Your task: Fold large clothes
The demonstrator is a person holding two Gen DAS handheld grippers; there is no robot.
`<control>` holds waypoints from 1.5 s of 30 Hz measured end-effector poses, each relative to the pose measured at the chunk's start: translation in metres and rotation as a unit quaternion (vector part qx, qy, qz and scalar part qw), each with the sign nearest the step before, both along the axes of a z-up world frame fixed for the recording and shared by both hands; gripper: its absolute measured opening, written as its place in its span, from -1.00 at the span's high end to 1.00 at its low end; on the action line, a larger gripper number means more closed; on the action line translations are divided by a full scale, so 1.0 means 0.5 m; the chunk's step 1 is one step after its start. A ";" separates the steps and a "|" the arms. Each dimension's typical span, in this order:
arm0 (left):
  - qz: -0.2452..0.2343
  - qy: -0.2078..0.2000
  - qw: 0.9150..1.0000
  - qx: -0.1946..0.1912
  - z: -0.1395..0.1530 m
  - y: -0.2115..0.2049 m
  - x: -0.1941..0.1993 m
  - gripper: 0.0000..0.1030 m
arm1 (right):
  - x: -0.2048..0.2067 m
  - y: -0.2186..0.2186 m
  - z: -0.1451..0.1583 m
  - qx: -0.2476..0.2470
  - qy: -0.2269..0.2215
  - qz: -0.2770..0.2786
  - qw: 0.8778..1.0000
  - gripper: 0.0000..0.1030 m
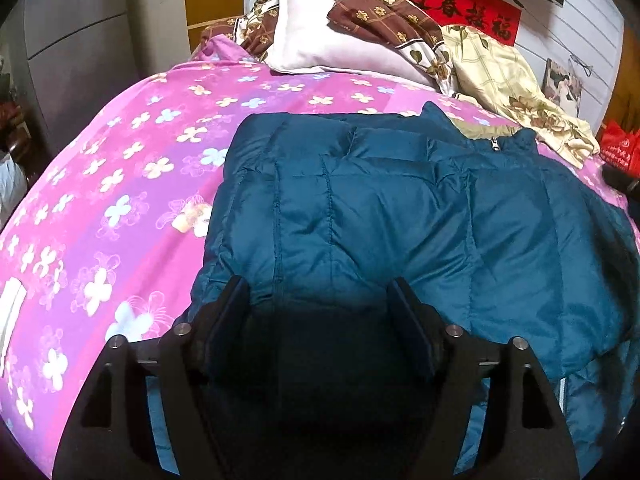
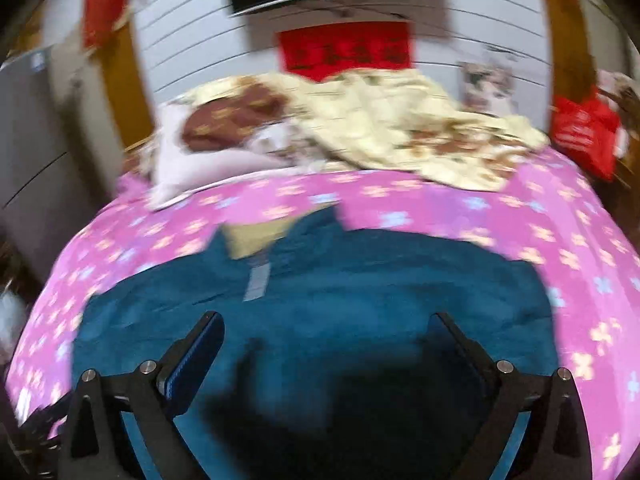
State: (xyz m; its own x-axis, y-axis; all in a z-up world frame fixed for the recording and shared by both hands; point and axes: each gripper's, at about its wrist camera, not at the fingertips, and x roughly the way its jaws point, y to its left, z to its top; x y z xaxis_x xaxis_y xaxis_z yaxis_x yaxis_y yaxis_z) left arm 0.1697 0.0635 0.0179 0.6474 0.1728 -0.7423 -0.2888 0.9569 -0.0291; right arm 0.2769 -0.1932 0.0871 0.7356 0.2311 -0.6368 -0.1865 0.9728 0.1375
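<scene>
Left: pink floral bedspread (image 1: 120, 168). Centre: teal puffer jacket (image 1: 400, 216) is lying flat, collar at far end, long axis running away from us. We are hovering left gripper (image 1: 320, 300) over near hem, jaws apart, empty. Right gripper (image 2: 328, 332) is also gaping, empty; nearer hand unclear.

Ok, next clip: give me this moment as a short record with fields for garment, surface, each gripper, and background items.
garment: teal puffer jacket, lying spread on the bed, zipper pull at the collar
surface: pink floral bedsheet
left gripper: open, over the jacket's near part, nothing pinched
right gripper: open, above the jacket, empty; view blurred
background: white pillow, cream floral quilt, red banner on the wall
fold state: left side looks folded inward; rest cannot tell
</scene>
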 end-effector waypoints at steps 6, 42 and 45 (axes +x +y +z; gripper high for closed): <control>-0.001 0.005 1.000 0.000 -0.012 -0.001 0.008 -0.70 | -0.011 0.110 -0.125 -0.093 0.023 0.019 0.995 -1.00; -0.050 -0.020 0.998 -0.022 0.094 0.033 -0.259 -0.82 | -0.414 -0.277 0.028 -0.074 0.026 -0.034 0.996 -1.00; -0.056 -0.018 0.998 0.010 0.099 0.042 -0.336 -0.82 | -0.526 -0.313 0.027 -0.103 0.021 -0.046 0.993 -1.00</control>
State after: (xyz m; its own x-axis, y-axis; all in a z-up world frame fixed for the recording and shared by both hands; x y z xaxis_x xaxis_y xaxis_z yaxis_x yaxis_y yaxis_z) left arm 0.0016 0.0843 0.0675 0.6897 0.1131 -0.7152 -0.1795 0.9836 -0.0176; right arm 0.0141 -0.3497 0.1007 0.7188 0.0254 -0.6948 -0.0944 0.9936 -0.0613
